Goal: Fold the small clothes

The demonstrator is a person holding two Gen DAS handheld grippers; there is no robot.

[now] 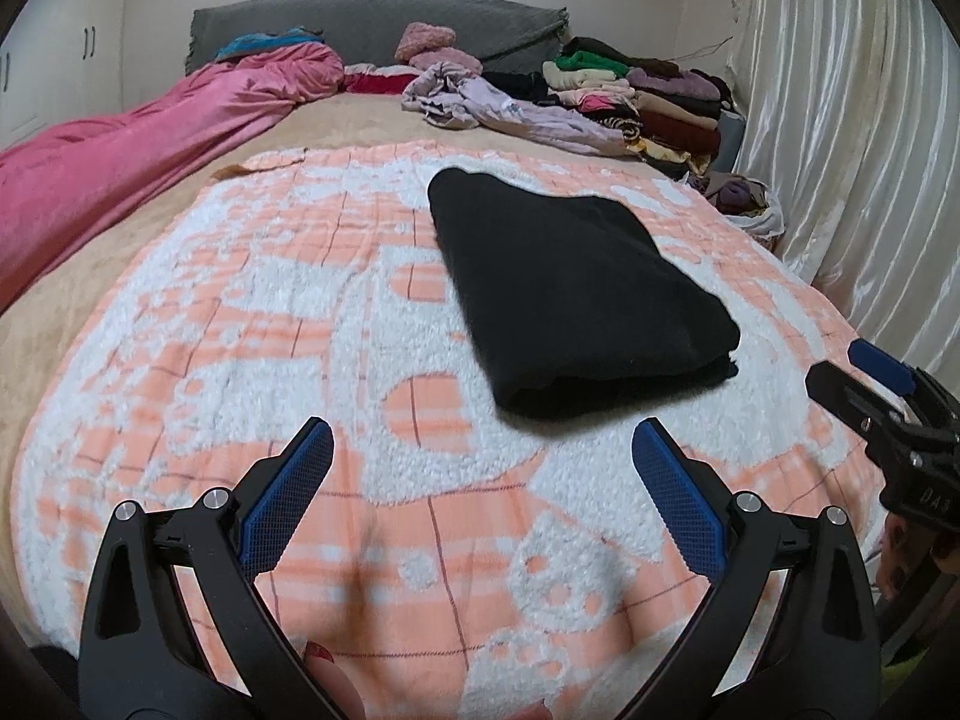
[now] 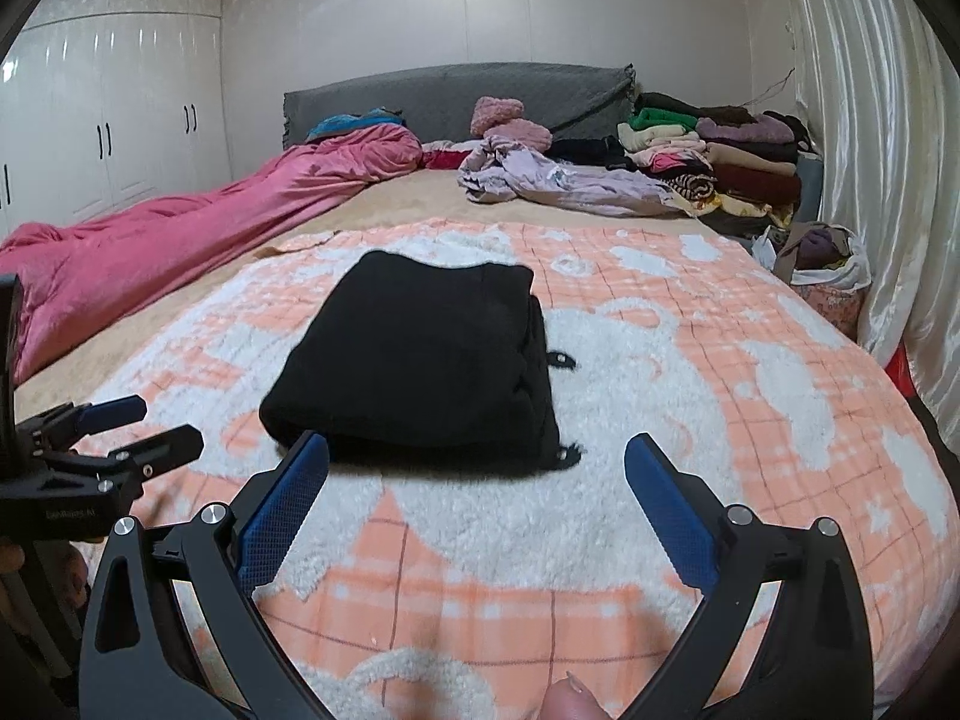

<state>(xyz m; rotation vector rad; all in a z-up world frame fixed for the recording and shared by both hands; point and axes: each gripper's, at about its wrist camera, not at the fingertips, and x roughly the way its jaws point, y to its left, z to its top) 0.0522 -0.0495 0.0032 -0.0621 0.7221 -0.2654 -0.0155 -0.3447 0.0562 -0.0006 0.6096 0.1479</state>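
Note:
A black garment (image 1: 576,288) lies folded into a thick rectangle on the orange-and-white fleece blanket (image 1: 240,324). In the right wrist view the same black garment (image 2: 420,366) sits just beyond the fingertips, with small tags poking out at its right edge. My left gripper (image 1: 483,435) hovers open over the blanket, short of the garment's near edge, nothing between its blue pads. My right gripper (image 2: 477,450) is open too, empty, close to the garment's near edge. Each gripper shows in the other's view: the right gripper (image 1: 852,369) at the right, the left gripper (image 2: 156,423) at the left.
A pink quilt (image 2: 180,228) runs along the bed's left side. A crumpled lilac cloth (image 2: 552,180) and a stack of folded clothes (image 2: 720,162) sit by the grey headboard (image 2: 456,96). A bag of clothes (image 2: 822,264) and a curtain (image 2: 888,150) stand to the right; white wardrobes (image 2: 120,114) to the left.

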